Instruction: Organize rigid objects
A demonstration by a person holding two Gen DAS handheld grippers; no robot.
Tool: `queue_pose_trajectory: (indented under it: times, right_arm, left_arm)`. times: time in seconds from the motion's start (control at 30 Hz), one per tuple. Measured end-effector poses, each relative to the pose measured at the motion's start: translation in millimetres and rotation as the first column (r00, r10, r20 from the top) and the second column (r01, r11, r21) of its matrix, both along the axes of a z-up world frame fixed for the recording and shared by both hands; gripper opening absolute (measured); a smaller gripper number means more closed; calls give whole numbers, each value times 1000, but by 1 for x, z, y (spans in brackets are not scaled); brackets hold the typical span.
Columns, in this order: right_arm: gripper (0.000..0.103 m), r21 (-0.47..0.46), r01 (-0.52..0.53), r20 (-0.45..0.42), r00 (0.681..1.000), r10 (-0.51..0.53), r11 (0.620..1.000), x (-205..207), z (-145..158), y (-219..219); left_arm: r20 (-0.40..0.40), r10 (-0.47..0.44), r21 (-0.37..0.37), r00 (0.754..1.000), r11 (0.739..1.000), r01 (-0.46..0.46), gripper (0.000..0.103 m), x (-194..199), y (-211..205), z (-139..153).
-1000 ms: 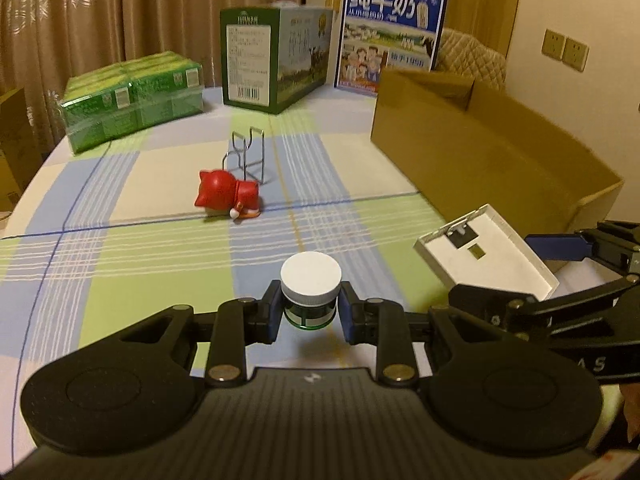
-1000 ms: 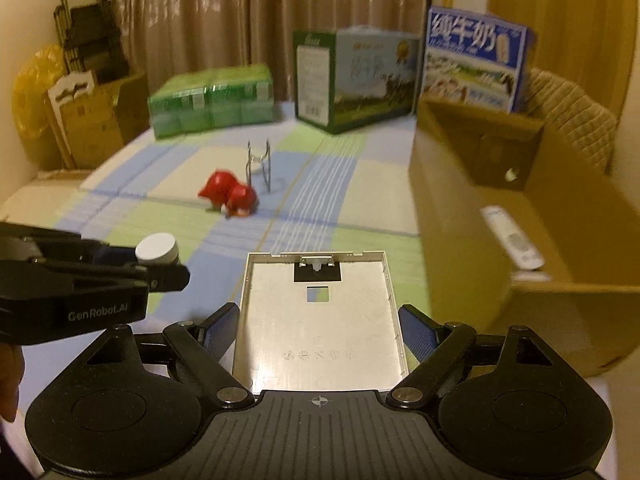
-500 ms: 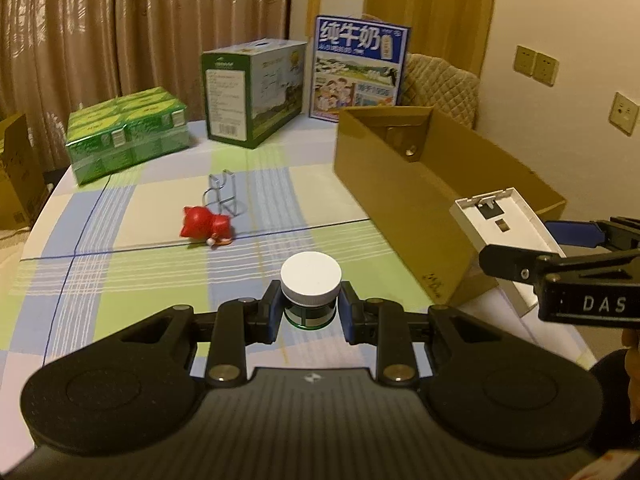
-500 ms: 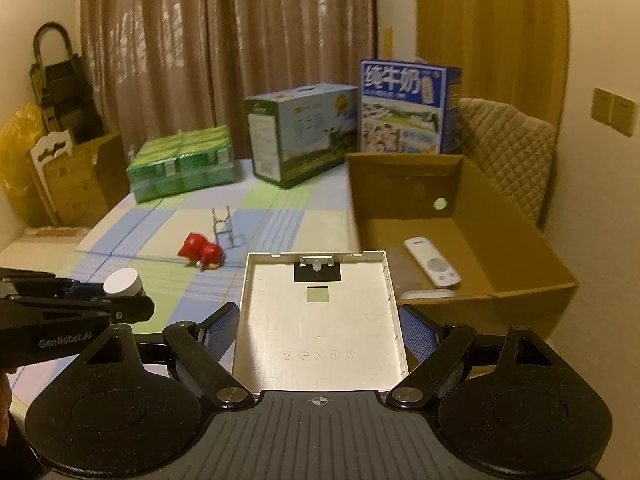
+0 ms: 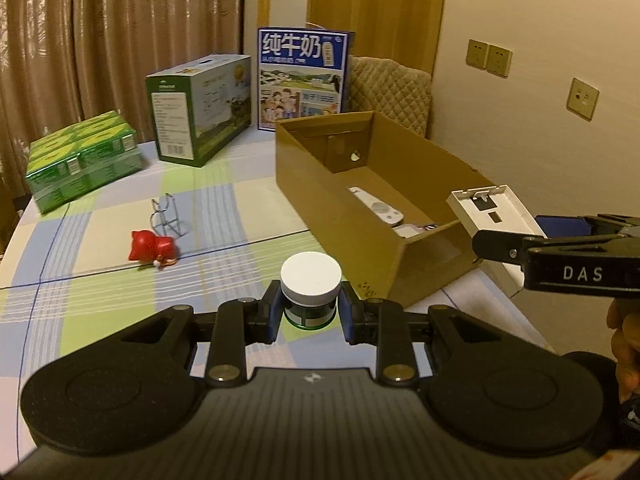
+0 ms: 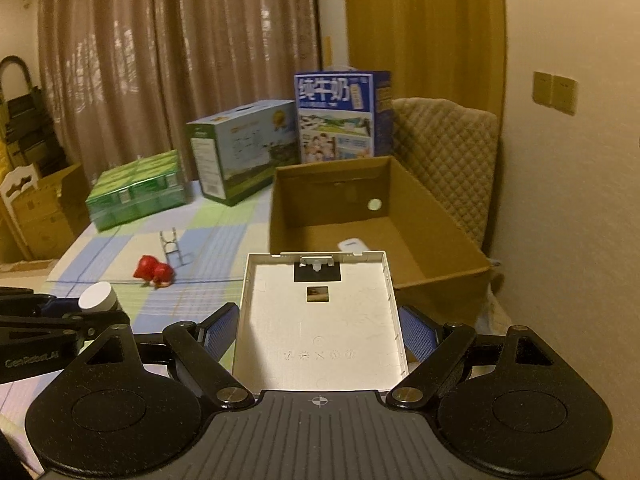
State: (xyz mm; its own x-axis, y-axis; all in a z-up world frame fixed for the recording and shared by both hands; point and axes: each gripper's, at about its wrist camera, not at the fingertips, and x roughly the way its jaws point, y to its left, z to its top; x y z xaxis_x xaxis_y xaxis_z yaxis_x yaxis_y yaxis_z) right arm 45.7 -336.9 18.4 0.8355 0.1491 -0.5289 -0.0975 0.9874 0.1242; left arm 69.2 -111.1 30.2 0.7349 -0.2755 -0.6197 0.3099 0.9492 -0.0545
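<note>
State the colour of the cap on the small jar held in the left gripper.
White cap; clearest in the left wrist view.

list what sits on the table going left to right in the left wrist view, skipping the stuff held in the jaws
green shrink-wrapped cartons → red figurine → wire stand → green and white carton box → blue milk box → open cardboard box

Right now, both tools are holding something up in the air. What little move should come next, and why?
Probably carry the white tray forward over the cardboard box and release it: the right gripper holds it just short of the box's near wall, and a remote already lies inside.
</note>
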Motion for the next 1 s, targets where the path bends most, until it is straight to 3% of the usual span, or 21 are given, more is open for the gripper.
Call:
queue_pose_trajectory:
  times: [1.0]
  right_arm:
    - [82,-38,23,-10,1000,-24,999,37,7,-43]
  left_arm:
    - [9,-121,-31,993,992,121,24,37,-61,12]
